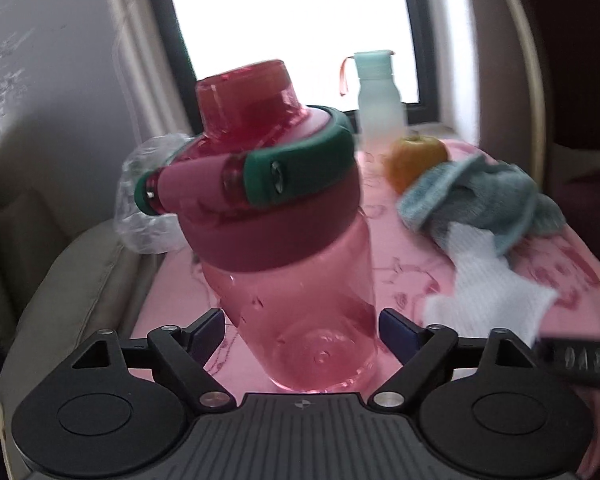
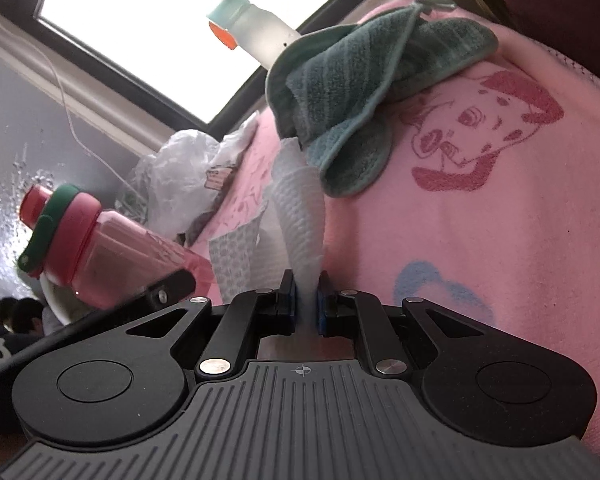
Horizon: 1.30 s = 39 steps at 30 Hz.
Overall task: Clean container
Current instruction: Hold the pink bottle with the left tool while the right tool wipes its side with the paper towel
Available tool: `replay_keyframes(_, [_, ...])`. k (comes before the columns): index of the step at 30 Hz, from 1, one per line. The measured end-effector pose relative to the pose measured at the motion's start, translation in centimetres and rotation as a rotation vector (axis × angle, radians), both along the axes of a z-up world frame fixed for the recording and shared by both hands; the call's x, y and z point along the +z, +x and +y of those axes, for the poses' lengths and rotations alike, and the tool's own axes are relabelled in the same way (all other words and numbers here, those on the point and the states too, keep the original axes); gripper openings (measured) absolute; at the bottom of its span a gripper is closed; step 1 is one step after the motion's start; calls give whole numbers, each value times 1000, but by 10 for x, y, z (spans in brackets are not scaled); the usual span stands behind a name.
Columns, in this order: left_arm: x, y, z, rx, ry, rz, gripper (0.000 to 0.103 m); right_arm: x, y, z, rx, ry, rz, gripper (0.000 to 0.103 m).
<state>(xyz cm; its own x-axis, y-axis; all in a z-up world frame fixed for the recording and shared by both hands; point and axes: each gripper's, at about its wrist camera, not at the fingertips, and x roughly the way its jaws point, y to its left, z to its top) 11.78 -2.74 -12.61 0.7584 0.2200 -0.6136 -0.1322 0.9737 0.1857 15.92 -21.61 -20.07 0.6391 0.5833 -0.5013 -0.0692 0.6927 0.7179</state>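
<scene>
While the left gripper (image 1: 302,330) clamps the base of the pink bottle (image 1: 288,248) — lid on, tilted, lifted just over the pink blanket (image 2: 480,220) — the right gripper (image 2: 305,300) is pinched tight on a white paper towel (image 2: 300,208). Teal cloth (image 2: 360,92) lies on the towel's far end; an orange (image 1: 414,162) and frosted bottle (image 1: 380,96) sit behind.

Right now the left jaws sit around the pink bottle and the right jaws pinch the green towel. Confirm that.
Not quite. The right gripper pinches the white paper towel, not the green towel, which lies loose on the pink blanket, as the right wrist view shows. The left gripper does sit around the pink bottle.
</scene>
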Motion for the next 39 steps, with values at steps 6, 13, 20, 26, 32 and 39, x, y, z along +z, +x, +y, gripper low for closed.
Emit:
replay_keyframes(6, [-2,-3,9,-153,8,-11,73,2,-9,-5,0,-4,-2,14])
replay_keyframes(13, [-6,-10,52,-538,-3,-33,72,11,-14,11,22,-136,-65,12])
replay_keyframes(20, [-10,-16,62,-591,-16,-64,72,49,-22,59,86,-396,-179,12])
replay_keyframes(26, [-12,-16,61,-584,-24,-70,72,66,-8,78,143,-325,-175,13])
replay_keyframes(32, [-8,-19,65,-574,-27,-62,72,90,-18,55,48,-54,-231,14])
replay_keyframes(39, [-9,-18,63,-559,-27,-63,73,48,30,63,-3,61,-53,13])
